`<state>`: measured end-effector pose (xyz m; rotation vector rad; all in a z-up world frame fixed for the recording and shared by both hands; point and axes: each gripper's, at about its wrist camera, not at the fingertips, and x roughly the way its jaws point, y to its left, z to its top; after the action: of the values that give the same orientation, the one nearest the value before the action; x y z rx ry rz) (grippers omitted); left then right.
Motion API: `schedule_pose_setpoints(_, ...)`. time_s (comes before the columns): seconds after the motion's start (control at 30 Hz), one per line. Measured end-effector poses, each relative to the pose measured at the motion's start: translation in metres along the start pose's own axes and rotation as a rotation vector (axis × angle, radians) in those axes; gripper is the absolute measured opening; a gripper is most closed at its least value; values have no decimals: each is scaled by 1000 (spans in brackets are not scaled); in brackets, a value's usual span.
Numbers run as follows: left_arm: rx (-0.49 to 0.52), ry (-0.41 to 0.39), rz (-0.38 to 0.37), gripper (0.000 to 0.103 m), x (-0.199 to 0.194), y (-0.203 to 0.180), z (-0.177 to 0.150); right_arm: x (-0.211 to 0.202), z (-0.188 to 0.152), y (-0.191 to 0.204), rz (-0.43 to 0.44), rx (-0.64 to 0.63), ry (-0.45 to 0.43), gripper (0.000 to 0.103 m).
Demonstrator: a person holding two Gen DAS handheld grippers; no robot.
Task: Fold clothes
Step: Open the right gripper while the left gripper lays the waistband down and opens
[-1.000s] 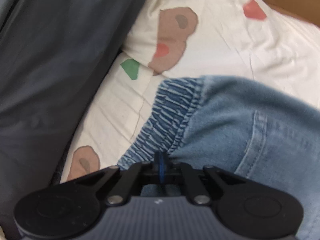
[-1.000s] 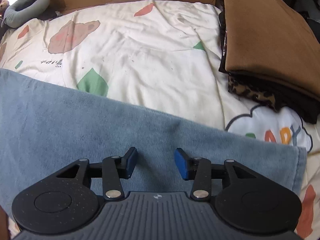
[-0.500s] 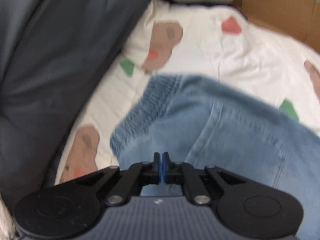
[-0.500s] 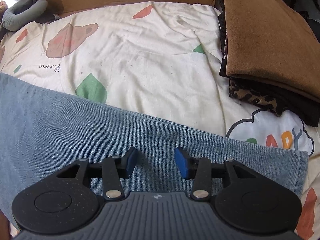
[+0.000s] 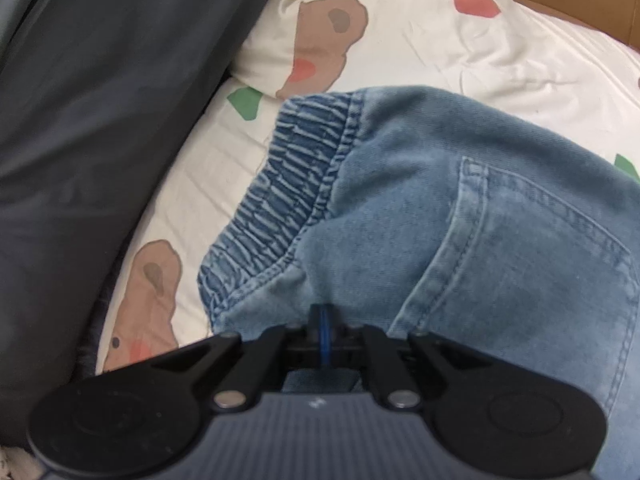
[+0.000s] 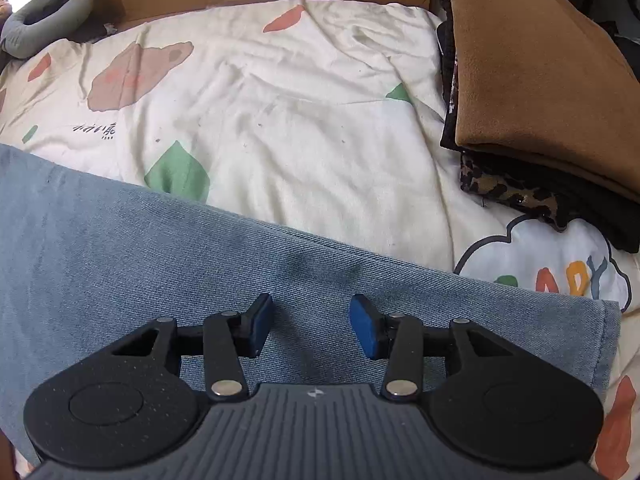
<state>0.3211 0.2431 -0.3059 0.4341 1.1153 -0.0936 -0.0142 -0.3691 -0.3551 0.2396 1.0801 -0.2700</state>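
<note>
Left gripper point(image 5: 324, 330): jaws together, clamped on a fold of the jeans point(image 5: 460, 216) just below the elastic waistband point(image 5: 280, 184), which runs ahead and left of the jaws. Right gripper point(image 6: 311, 328): jaws apart, nothing pinched, poised above the jeans leg spread beneath and between them. Beyond the jaws, printed bedsheet point(image 6: 300, 100); ahead and right, folded clothes stack point(image 6: 540, 80).

Soft, even daylight in both views, no hard shadows; blown-out white glare at the top-left corner of the right wrist view. Left wrist view slightly soft throughout, with motion blur on the jeans point(image 5: 460, 216) near the waistband; right wrist view sharp, denim weave and bedsheet point(image 6: 304, 120) creases crisp. Strong fisheye bending at the edges, dark vignette in the left view's corners.
</note>
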Motion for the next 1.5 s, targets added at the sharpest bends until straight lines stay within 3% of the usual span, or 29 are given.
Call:
schedule_pose_setpoints(0.17,7,-9,3,5,-17,0,1,-3,5,-5,0,39,7,49)
schedule_pose_setpoints(0.5,-5,-58,-46,51,-77,-18,4,-43,21,-31,-21,124,-56,49)
schedule_pose_setpoints(0.73,27,-60,-116,57,-99,-46,-4,-51,15,-32,-29,128,-51,49)
schedule_pose_setpoints(1.07,31,-29,-152,57,-97,-79,-46,-12,-9,-9,-2,94,68,50)
schedule_pose_setpoints(1.23,0,7,-164,41,-87,-81,-69,-6,-6,-8,-2,69,96,50)
schedule_pose_setpoints(1.5,-18,65,-167,41,-57,-73,-81,-5,4,-9,-5,71,142,50)
